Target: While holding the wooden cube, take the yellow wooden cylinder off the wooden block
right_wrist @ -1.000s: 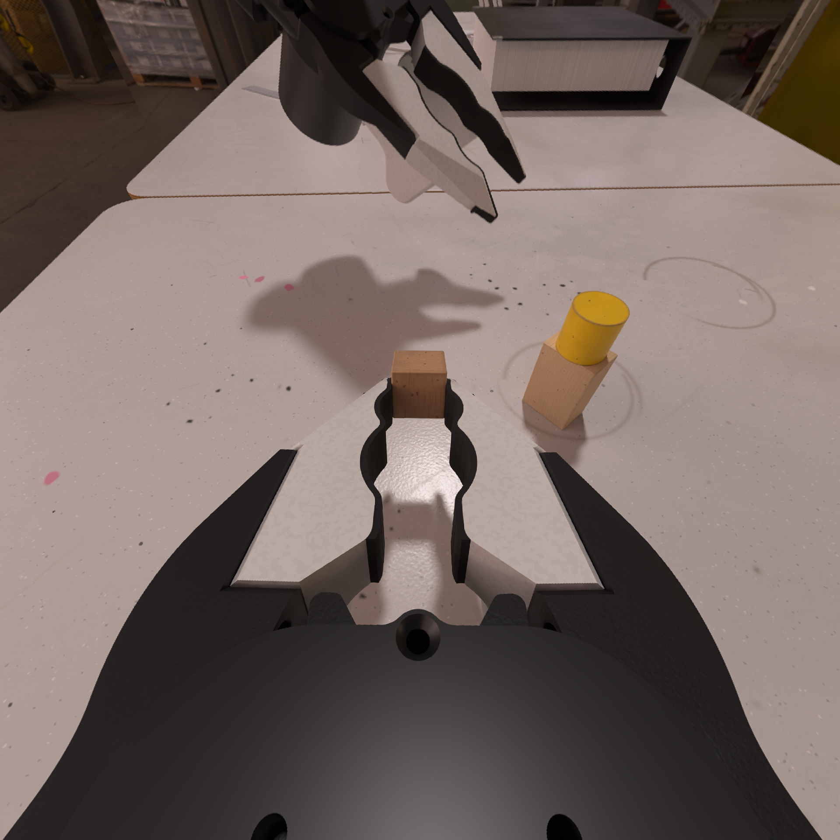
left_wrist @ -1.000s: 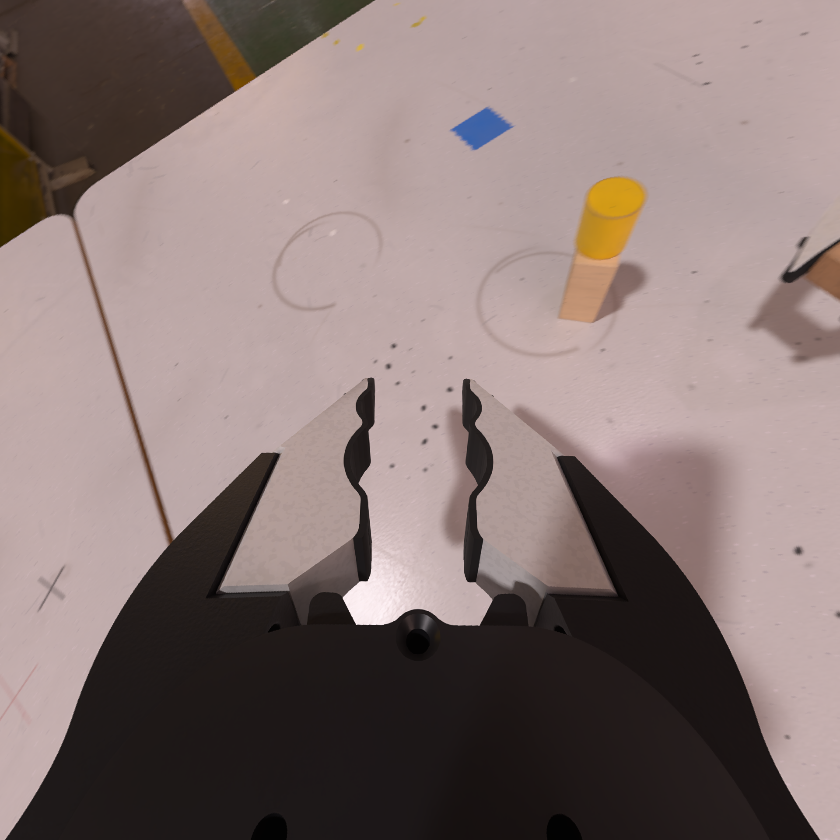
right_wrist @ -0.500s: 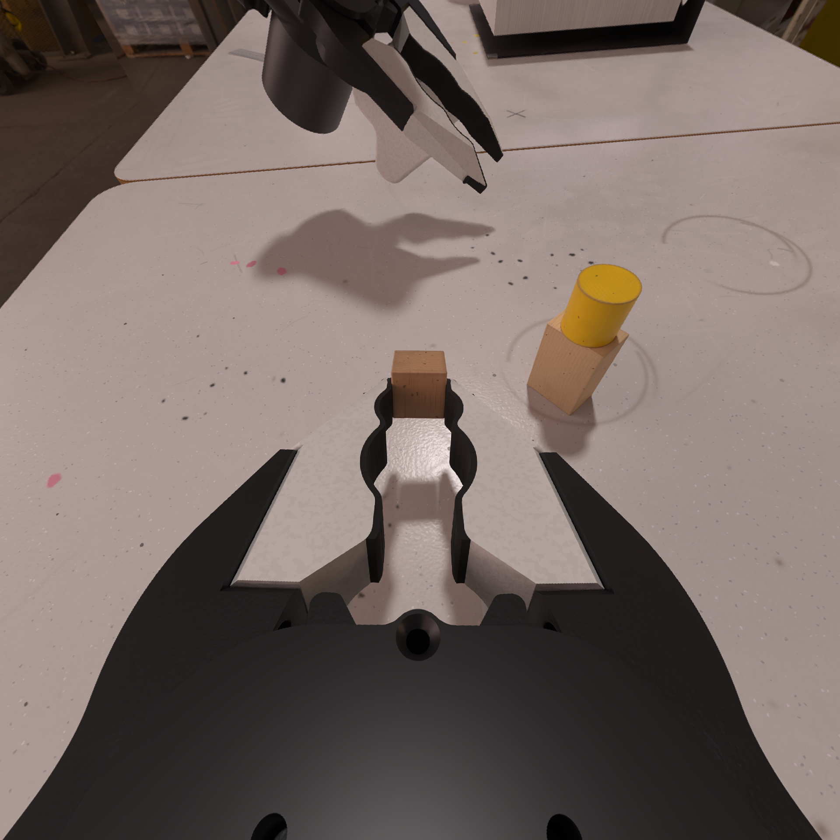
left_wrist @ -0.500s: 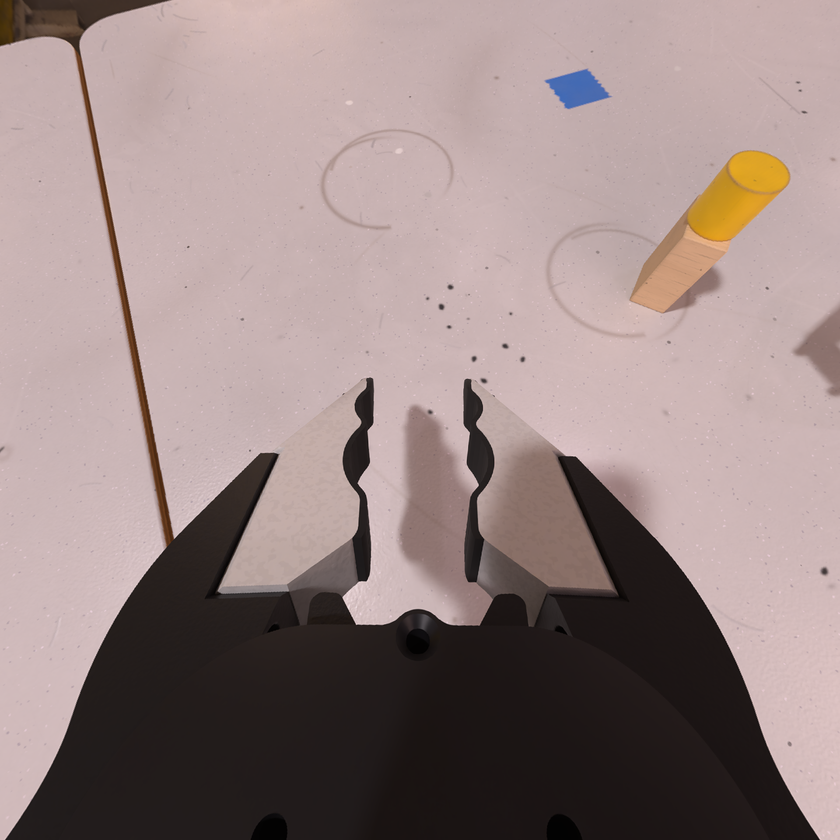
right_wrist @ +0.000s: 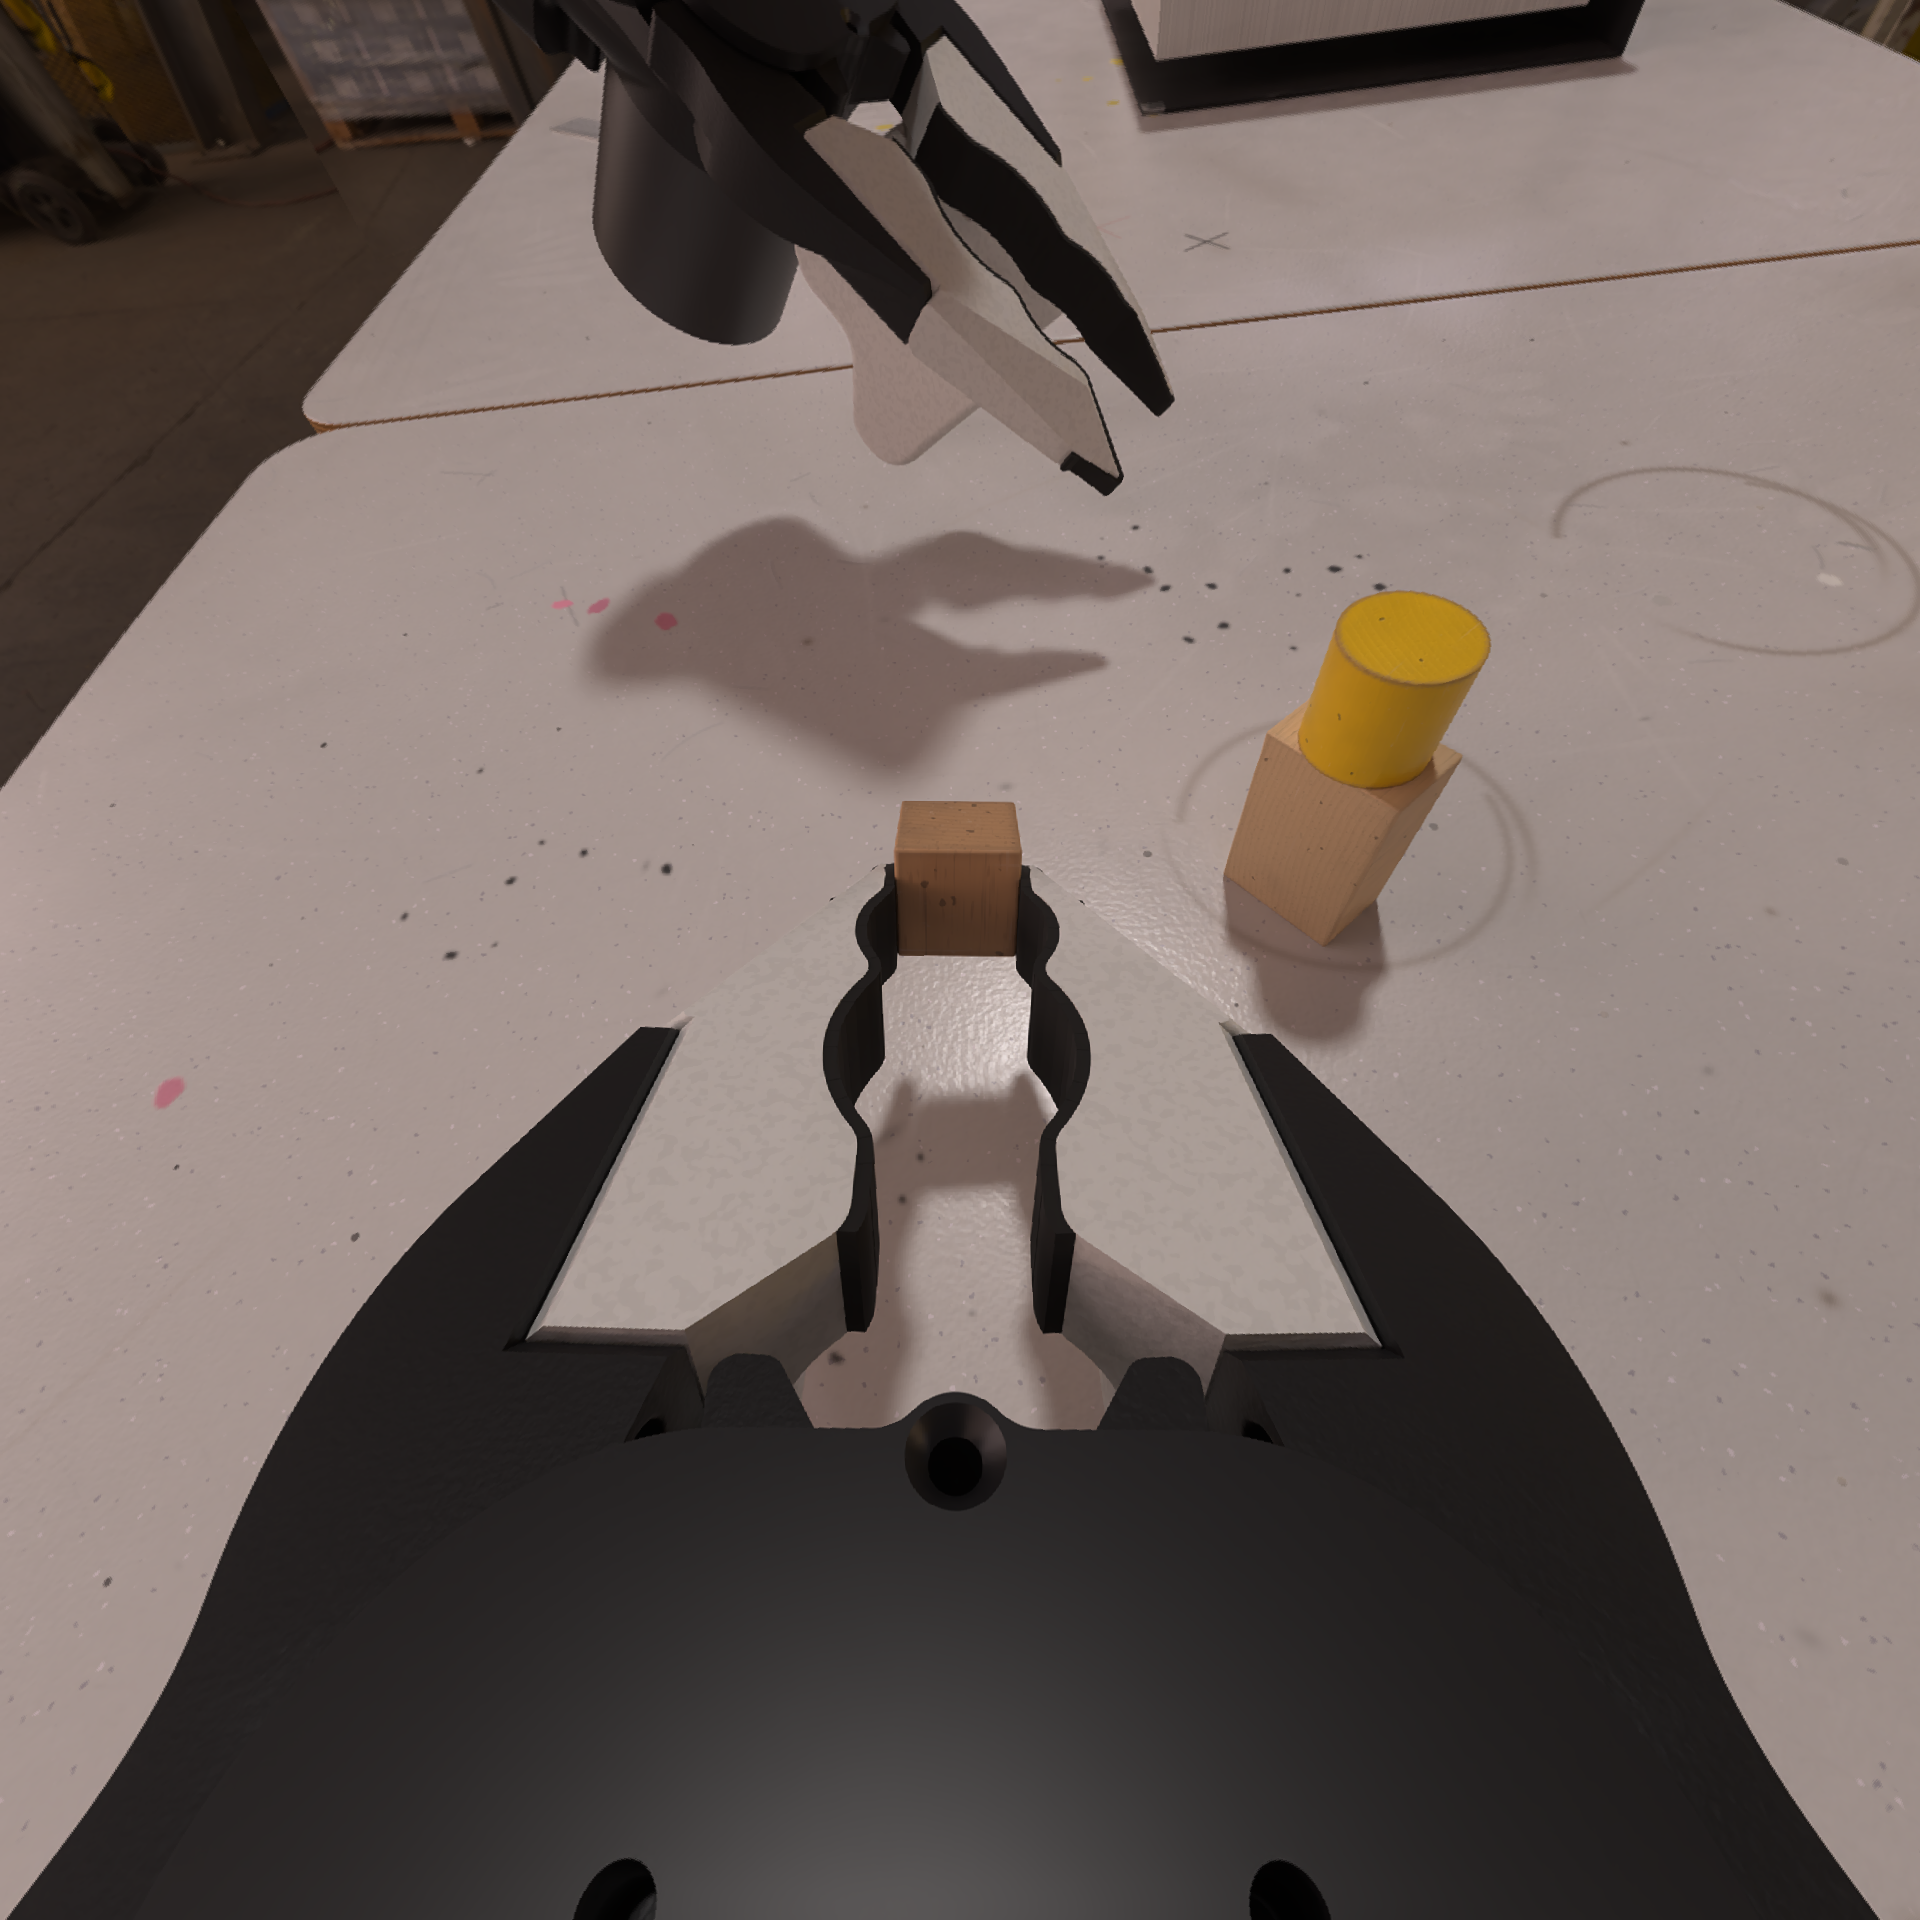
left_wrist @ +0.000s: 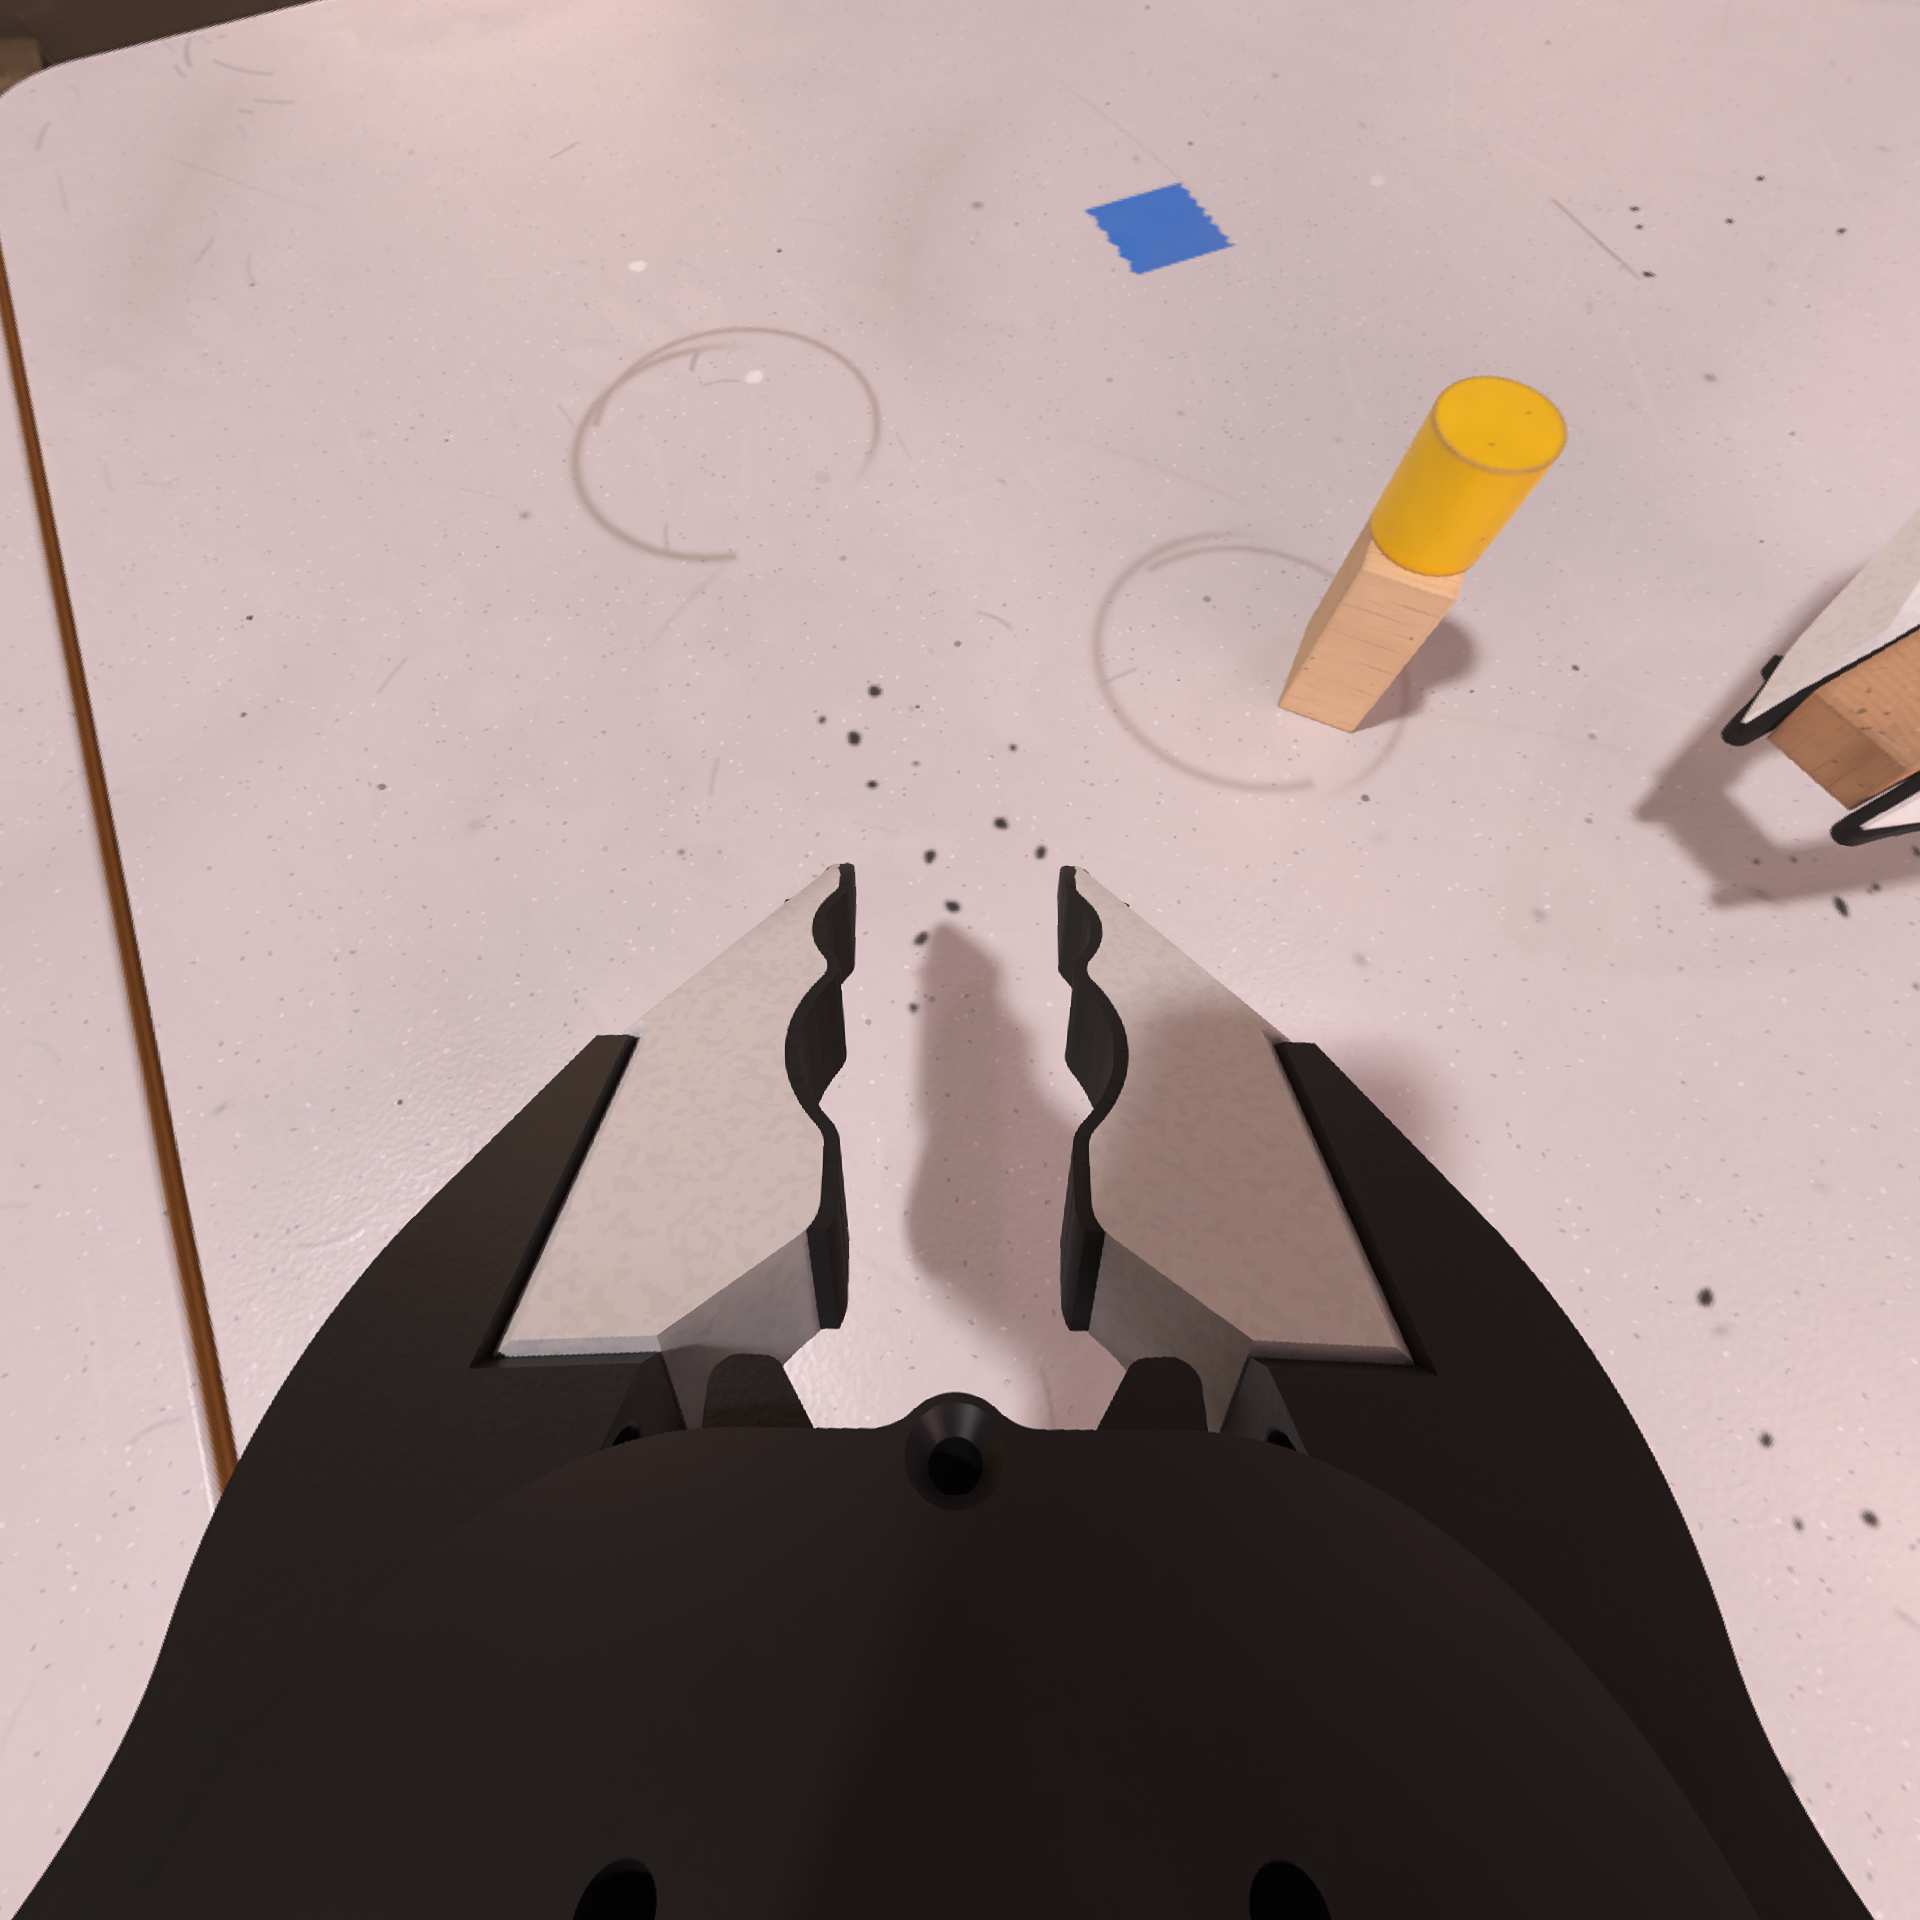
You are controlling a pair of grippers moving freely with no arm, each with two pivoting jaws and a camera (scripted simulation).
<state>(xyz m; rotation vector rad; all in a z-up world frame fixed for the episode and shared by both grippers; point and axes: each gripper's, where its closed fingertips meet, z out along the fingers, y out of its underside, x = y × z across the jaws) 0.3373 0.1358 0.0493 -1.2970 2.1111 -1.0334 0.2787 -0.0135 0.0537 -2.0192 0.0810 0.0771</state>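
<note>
The yellow wooden cylinder [left_wrist: 1465, 478] stands upright on the pale wooden block [left_wrist: 1361, 644], ahead and to the right of my left gripper [left_wrist: 956, 883]. The left gripper is open and empty, above the white table. The pair also shows in the right wrist view, cylinder [right_wrist: 1392, 691] on block [right_wrist: 1325, 847]. My right gripper [right_wrist: 956, 883] is shut on the small brown wooden cube [right_wrist: 956, 878], held at its fingertips above the table, left of the block. The cube and right fingertips show at the right edge of the left wrist view [left_wrist: 1860, 717].
The left gripper [right_wrist: 1101, 416] hangs in the air beyond the cube in the right wrist view. A blue tape square [left_wrist: 1158, 229] lies far ahead. A seam [left_wrist: 104, 779] divides the tables on the left. A white-and-black box [right_wrist: 1371, 31] stands on the far table.
The left gripper has come closer to the cylinder and block, which now sit nearer its middle view. The right gripper keeps holding the cube, almost still.
</note>
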